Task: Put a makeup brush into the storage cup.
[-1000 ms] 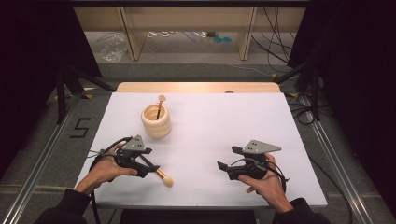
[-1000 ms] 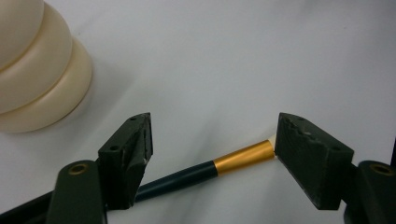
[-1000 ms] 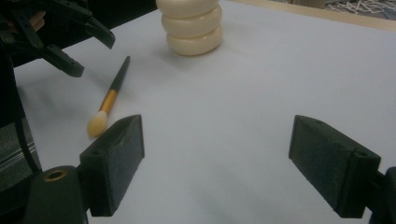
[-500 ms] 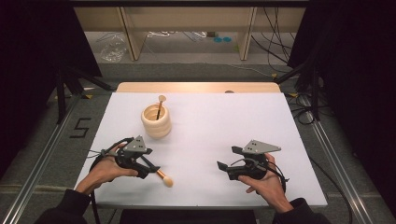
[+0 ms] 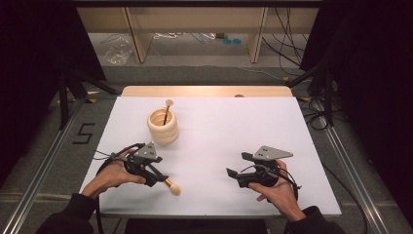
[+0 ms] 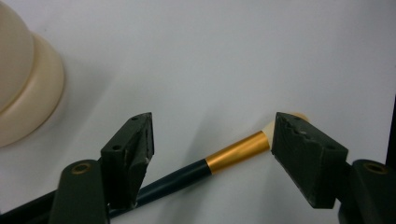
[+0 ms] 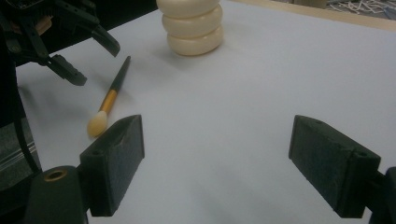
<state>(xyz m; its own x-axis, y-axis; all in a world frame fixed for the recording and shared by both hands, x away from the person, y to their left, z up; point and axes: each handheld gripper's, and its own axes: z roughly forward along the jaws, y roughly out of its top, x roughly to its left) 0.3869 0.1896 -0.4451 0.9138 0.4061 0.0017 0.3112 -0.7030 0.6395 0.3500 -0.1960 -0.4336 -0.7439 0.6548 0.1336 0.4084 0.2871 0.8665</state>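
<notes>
A makeup brush (image 5: pixel 171 185) with a dark handle, gold ferrule and pale head lies flat on the white table (image 5: pixel 234 126) at the front left. My left gripper (image 5: pixel 160 177) is low over it and open. Its jaws have just been closing a little, and the handle (image 6: pixel 236 149) runs between them, past the left pad (image 6: pixel 135 154), with no pad pressing on it. A ribbed cream cup (image 5: pixel 163 126) stands behind, with a second brush (image 5: pixel 167 111) upright inside. My right gripper (image 5: pixel 233 176) rests at the front right, open and empty (image 7: pixel 217 144).
The right gripper view shows the lying brush (image 7: pixel 109 100), the cup (image 7: pixel 194 28) and the left gripper (image 7: pixel 95 63) across the table. A wooden strip (image 5: pixel 204 90) borders the table's far edge. Dark curtains and cables flank both sides.
</notes>
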